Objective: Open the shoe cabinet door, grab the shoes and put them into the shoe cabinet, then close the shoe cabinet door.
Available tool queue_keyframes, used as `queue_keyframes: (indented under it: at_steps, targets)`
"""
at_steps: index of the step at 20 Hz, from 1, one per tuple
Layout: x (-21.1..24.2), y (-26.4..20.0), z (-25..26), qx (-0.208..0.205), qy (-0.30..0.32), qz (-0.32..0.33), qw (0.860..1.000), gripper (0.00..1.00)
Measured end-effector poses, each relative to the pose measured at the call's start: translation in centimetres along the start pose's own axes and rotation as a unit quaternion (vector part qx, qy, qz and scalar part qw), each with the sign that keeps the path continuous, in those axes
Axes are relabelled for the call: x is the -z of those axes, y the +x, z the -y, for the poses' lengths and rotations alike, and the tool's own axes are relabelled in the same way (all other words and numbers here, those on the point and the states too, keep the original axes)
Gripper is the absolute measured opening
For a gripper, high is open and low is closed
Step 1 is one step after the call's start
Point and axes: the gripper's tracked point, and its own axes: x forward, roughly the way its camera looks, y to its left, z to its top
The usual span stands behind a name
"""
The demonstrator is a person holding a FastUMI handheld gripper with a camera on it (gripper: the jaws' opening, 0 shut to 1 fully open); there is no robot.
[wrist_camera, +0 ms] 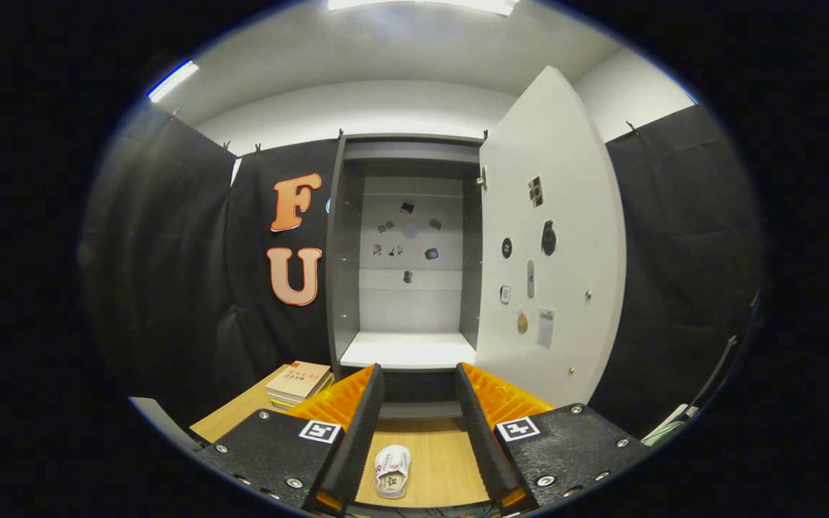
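We see a short stack of books (298, 381) lying flat on the wooden tabletop (231, 417), just beside the dark cloth wall (170, 273). That cloth hangs on both sides, clipped along its upper edge, and we make out its folds. Above it runs a pale wall (386, 108) under a white ceiling (400, 43), where we find two bright strip lights (172, 80), one directly overhead and one off to the side. Low at the far side, beyond the cloth, something pale and slanted (673, 421) leans; we cannot tell what it is.
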Motion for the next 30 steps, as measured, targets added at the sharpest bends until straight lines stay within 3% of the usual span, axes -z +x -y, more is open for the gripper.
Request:
queue_keyframes:
  at_steps: [11,20,25,30]
  targets:
    - [20.3,4.4,-6.9,-0.03,0.022,-0.171,0.984,0.64]
    - [35.0,7.8,-8.6,-0.031,0.016,-0.294,0.955,0.65]
    - [40.8,9.8,-8.6,-0.021,0.04,-0.343,0.938,0.65]
    - [44.0,11.6,-8.3,-0.011,0.036,-0.371,0.928,0.61]
